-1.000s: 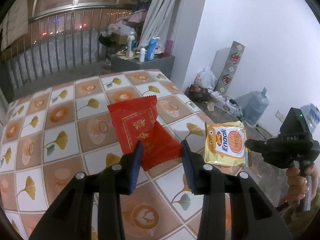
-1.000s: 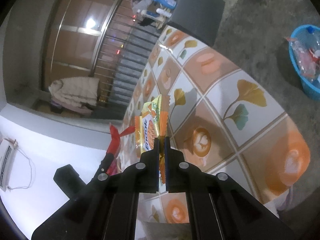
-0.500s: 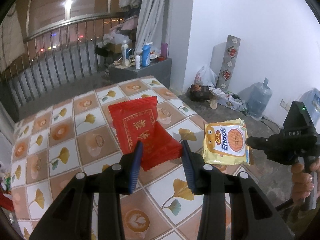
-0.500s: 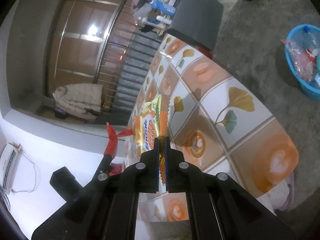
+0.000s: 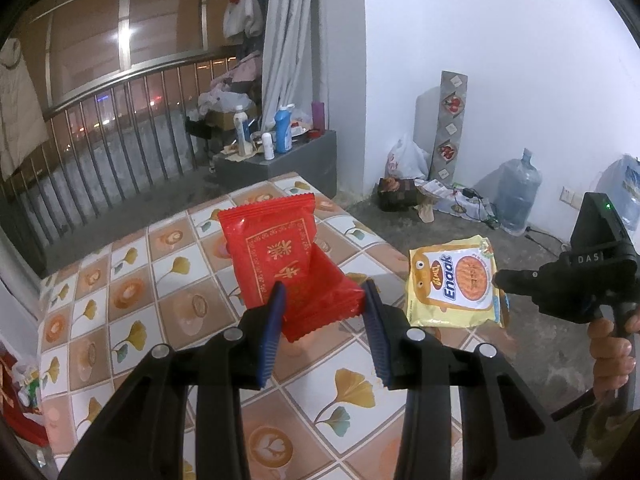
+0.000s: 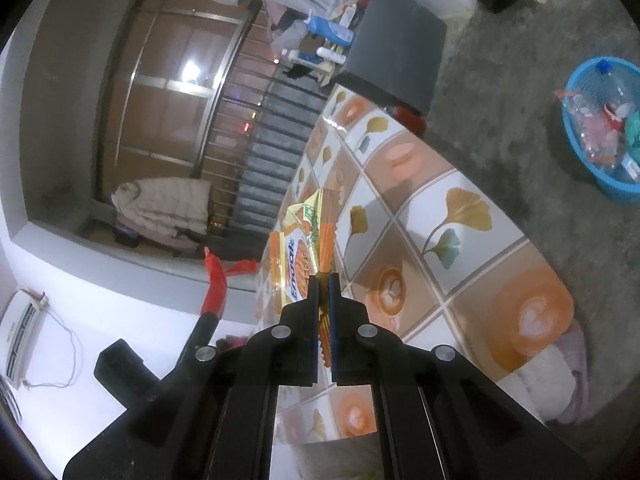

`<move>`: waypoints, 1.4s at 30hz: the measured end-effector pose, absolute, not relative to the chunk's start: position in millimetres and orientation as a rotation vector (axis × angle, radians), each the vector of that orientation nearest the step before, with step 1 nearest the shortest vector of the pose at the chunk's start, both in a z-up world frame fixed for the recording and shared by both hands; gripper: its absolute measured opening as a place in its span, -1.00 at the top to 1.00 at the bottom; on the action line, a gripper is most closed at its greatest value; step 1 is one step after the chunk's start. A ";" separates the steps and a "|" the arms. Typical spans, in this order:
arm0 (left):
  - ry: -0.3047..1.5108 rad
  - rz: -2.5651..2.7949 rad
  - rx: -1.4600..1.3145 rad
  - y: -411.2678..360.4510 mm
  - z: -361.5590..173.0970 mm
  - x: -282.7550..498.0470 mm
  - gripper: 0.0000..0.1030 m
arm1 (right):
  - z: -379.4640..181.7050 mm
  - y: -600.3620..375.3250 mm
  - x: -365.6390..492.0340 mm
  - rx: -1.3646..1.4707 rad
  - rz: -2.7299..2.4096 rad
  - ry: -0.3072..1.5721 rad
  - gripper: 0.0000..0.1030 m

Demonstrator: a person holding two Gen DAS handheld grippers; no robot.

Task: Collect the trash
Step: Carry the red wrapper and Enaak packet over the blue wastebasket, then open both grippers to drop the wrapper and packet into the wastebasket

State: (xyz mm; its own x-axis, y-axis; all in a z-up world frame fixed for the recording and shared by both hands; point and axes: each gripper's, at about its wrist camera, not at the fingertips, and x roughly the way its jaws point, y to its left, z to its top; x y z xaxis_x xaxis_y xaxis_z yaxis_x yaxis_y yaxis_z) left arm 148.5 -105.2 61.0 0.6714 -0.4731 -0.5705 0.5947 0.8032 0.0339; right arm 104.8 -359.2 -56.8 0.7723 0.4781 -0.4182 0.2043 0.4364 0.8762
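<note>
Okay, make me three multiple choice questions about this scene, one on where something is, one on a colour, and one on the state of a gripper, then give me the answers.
1. Where is the blue basket?
A. on the tiled table
B. on the grey floor beside the table
C. hanging on the railing

2. What colour is the wrapper in the left gripper?
A. red
B. green
C. white

3. How is the right gripper?
A. wide open and empty
B. shut on nothing
C. shut on the yellow snack packet

Answers:
1 B, the basket stands on the floor, clear of the table.
2 A, the red wrapper sits between the left gripper's blue pads.
3 C, the yellow snack packet has its edge pinched between the closed pads.
</note>
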 end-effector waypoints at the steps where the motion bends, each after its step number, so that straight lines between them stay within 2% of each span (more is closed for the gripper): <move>1: 0.571 -0.608 0.227 -106.1 62.3 146.8 0.27 | -56.4 -360.3 103.7 1.132 0.189 0.700 0.95; 12: 0.565 -0.732 0.211 -143.7 76.3 137.4 0.27 | -48.2 -392.7 70.9 1.163 0.126 0.593 0.95; 22: 0.707 -1.077 0.243 -296.3 68.4 141.9 0.27 | -68.4 -490.0 -12.7 1.229 -0.186 0.410 0.95; 26: 0.837 -1.197 0.264 -377.3 43.5 147.5 0.27 | -98.8 -528.3 -30.3 1.284 -0.334 0.394 0.95; 30: 0.997 -1.255 0.319 -456.0 -3.3 156.5 0.25 | -146.5 -561.5 -31.1 1.363 -0.435 0.410 0.95; 34: 1.063 -1.253 0.408 -516.4 -46.3 163.7 0.25 | -190.4 -584.0 -14.6 1.416 -0.491 0.444 0.94; 37: 1.088 -1.242 0.466 -551.7 -76.3 172.4 0.23 | -221.1 -599.8 6.0 1.429 -0.543 0.475 0.87; 39: 1.117 -1.214 0.523 -573.0 -99.5 179.5 0.02 | -243.6 -613.5 16.6 1.432 -0.558 0.507 0.68; 40: 1.131 -1.190 0.549 -578.1 -108.5 182.2 -0.19 | -256.2 -619.0 20.7 1.436 -0.585 0.538 0.23; 41: 1.152 -1.149 0.589 -584.9 -120.1 184.7 -0.33 | -273.7 -622.8 27.3 1.448 -0.615 0.584 0.01; 42: 1.161 -1.130 0.606 -586.7 -123.5 186.1 -0.34 | -280.5 -624.1 27.7 1.452 -0.624 0.616 0.01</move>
State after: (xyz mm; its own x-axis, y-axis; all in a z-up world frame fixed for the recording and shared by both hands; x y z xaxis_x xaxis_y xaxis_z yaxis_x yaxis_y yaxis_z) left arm 186.1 -586.7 -123.5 -0.0160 -0.3728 -0.9278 0.9175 0.3633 -0.1618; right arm 27.7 -624.1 -280.5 0.6992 -0.0157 -0.7147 0.7149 0.0232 0.6989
